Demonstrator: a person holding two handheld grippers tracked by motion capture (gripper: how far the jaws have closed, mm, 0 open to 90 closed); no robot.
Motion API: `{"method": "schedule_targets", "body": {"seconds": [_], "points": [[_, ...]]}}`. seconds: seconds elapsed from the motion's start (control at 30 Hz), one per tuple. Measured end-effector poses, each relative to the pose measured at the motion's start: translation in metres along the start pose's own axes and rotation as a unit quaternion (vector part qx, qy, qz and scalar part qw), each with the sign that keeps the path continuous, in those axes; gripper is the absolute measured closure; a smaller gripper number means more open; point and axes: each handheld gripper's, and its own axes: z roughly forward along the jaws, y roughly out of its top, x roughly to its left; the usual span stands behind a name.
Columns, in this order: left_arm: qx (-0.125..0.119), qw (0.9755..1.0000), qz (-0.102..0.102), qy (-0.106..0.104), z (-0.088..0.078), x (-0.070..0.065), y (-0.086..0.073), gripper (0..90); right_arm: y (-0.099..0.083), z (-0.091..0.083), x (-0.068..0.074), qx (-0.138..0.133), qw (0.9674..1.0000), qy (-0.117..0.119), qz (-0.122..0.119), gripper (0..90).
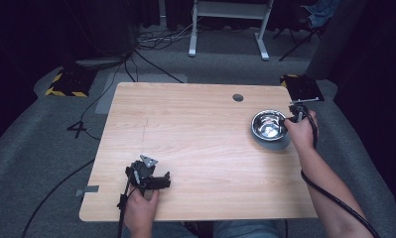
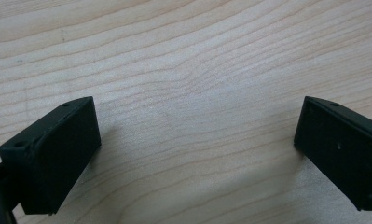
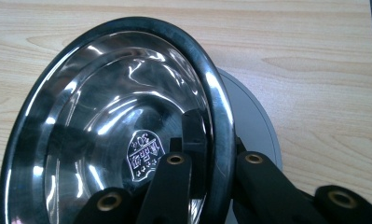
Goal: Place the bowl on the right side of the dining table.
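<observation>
Presently, item one: steel bowl [image 1: 268, 125], right of centre in the high view, on the wooden counter [image 1: 195, 129] near its right edge. In the right gripper view the bowl [image 3: 113, 121] sits tilted, and a flat grey disc [image 3: 253, 116] shows beneath it, apparently a lid or base. Contents: none visible; the inside is bare and shiny apart from a stamped mark at the bottom.

Item two: right hand-held gripper [image 1: 294, 115], clenched on the bowl's rolled rim, one jaw inside the bowl and one outside, seen close at the lower middle of its own view [image 3: 211, 186].

Item three: left hand-held gripper [image 1: 151, 174], lower left of the high view, low over bare wood. Its jaws stand wide apart with nothing between them [image 2: 193, 154].

Step in hand, as I judge it: the bowl is gripped by the rim and being placed on, or taken off, the grey disc. The next move calls for a steady wrist, since a rim pinch lets a smooth bowl swing or slip.
</observation>
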Motion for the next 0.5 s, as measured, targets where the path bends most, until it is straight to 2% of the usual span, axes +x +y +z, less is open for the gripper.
{"method": "schedule_targets", "body": {"seconds": [0.3,0.5], "points": [[0.000,1.0000,0.000,0.000,0.0000,0.0000,0.0000,0.4,-0.0017,0.0009,-0.0033,0.006,1.0000,0.002,0.002,86.2],[0.000,1.0000,0.000,0.000,0.0000,0.0000,0.0000,0.4,-0.0026,0.0020,-0.0084,0.009,0.9999,-0.005,-0.003,79.3]]}}
